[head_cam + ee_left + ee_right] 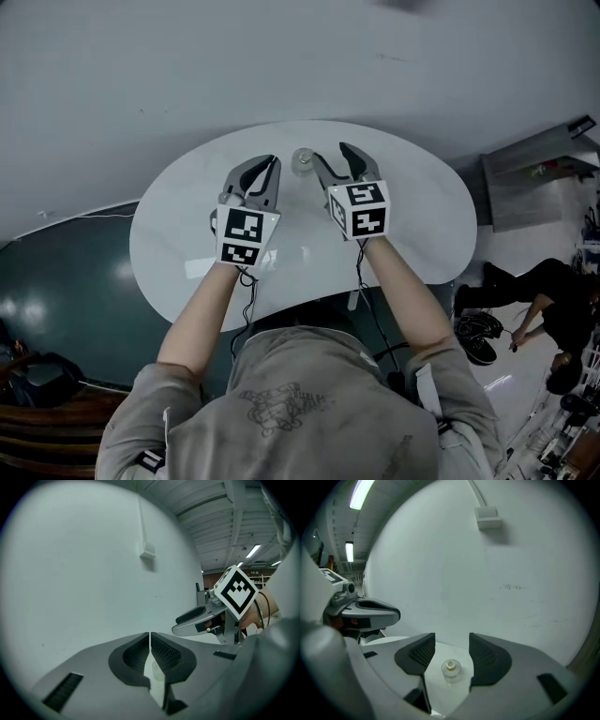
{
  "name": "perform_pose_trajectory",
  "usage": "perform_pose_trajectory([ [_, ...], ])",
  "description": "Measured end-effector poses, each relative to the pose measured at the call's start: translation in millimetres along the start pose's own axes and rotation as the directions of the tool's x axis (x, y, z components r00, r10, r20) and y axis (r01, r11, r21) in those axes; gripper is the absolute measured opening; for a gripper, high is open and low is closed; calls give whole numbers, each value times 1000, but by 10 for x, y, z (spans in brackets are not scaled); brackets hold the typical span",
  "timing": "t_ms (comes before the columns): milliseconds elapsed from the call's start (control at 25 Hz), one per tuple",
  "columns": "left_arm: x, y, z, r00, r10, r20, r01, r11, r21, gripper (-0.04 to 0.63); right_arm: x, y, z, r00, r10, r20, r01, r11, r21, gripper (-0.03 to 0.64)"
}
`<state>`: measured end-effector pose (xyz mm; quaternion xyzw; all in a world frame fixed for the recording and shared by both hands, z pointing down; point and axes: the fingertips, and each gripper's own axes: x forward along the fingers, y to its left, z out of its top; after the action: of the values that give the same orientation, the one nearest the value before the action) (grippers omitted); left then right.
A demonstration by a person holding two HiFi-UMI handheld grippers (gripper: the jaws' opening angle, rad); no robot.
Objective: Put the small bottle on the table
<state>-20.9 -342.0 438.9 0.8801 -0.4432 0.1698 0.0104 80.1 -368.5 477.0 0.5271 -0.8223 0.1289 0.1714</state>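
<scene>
The small clear bottle (303,161) stands upright on the white oval table (187,234), near its far edge. In the right gripper view the bottle (451,669) shows from above between the two jaws, and neither pad touches it. My right gripper (330,153) (452,641) is open and hangs just above and beside the bottle. My left gripper (270,161) (150,634) is to the left of it with its jaws shut together and nothing between the pads. A small clear shape (157,671) shows through the gap below those jaws; I cannot tell what it is.
A plain white wall rises just beyond the table. A grey cabinet (534,187) stands at the right, with a person in black (553,309) crouched on the floor below it. Dark green floor (66,272) and a dark chair (37,384) lie at the left.
</scene>
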Motion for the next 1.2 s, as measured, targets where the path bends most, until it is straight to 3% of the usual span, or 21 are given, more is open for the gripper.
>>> perform_pose_trajectory([
  [240,-328,-173,569,996,-15,90,6,995,101,23,-662,35,581,987,-28,156,32,999,-29,146],
  [360,-492,-291,819,990,-32,136,11,988,155,23,-965,60,815,976,-23,217,31,999,-34,128],
  [640,-877,-423,1188,974,-55,221,18,986,167,25,-1585,381,1237,946,47,321,-26,997,-67,67],
  [880,-1182,-473,1340,964,-52,259,5,984,179,25,-1979,685,1321,924,134,358,-118,991,-65,43],
  [1200,-1489,-643,1378,957,-71,280,21,984,179,23,-2307,947,1147,921,181,344,-181,983,-32,38],
])
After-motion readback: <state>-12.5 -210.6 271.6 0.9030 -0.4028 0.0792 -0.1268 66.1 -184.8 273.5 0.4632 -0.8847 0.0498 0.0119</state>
